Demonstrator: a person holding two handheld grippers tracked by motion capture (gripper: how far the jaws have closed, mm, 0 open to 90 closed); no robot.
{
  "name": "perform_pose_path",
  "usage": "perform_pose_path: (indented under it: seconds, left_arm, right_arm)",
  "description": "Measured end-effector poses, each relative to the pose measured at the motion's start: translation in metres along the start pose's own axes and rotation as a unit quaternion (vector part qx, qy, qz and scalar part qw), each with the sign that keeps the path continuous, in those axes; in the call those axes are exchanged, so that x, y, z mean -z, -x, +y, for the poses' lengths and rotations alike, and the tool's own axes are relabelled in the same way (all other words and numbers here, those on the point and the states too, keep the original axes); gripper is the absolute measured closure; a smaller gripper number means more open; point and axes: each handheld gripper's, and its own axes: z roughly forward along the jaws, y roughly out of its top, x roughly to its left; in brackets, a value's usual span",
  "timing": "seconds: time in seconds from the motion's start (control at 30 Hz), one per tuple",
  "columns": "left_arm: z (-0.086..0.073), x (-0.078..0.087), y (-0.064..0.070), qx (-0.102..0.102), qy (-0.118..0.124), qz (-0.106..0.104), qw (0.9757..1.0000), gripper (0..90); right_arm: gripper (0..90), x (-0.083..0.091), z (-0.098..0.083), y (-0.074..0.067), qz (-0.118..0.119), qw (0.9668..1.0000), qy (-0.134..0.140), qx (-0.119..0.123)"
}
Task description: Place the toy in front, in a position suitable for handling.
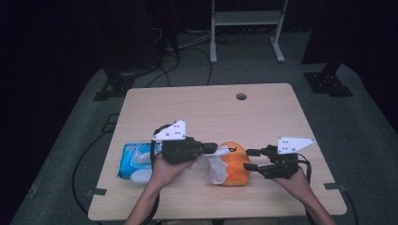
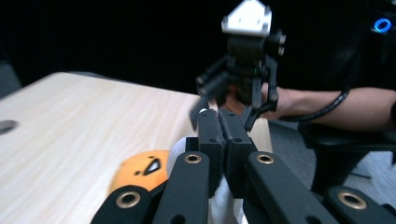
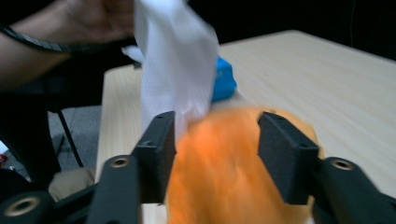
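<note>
My left gripper (image 1: 224, 150) sits between the blue plastic wipes pack (image 1: 134, 161), left, and round orange plush toy (image 1: 236, 164); my right gripper (image 1: 252, 159) seems just right of it.

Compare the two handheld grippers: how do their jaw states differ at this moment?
The left gripper has its jaws shut on a white tissue; the right gripper has its jaws open, empty, beside the orange plush toy. The left points rightward, the right leftward. Both are black with a grey plate.
</note>
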Motion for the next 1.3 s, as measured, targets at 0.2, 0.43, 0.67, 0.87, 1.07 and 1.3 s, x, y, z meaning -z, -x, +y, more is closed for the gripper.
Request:
perform_pose_path:
  seconds: [0.2,0.43,0.67,0.87,1.07,1.3]
  left_arm:
    - [-0.001,-0.022,0.003,-0.003,-0.017,-0.030,0.9994,88.5]
    - [-0.002,-0.032,0.006,-0.008,-0.031,-0.047,0.9984,88.5]
    - [-0.004,-0.032,0.005,-0.007,-0.033,-0.043,0.9985,88.1]
    - [-0.006,-0.025,0.002,0.009,-0.015,-0.026,0.9995,72.1]
    - [-0.017,-0.023,0.000,0.014,-0.027,-0.018,0.9994,69.5]
    - [-0.042,-0.043,-0.001,0.038,-0.056,-0.015,0.9976,73.0]
  right_arm:
    - [35.9,-0.013,0.014,-0.009,0.021,0.9989,0.012,0.041]
    - [49.8,-0.033,0.021,-0.016,0.031,0.9967,0.021,0.073]
    - [88.5,-0.035,0.025,-0.017,0.044,0.9970,-0.005,0.064]
    - [88.7,-0.016,0.020,-0.009,0.026,0.9989,-0.010,0.037]
    - [88.4,0.021,0.000,0.011,-0.043,0.9982,-0.041,-0.003]
    - [55.1,0.025,-0.018,0.013,-0.097,0.9909,-0.086,-0.035]
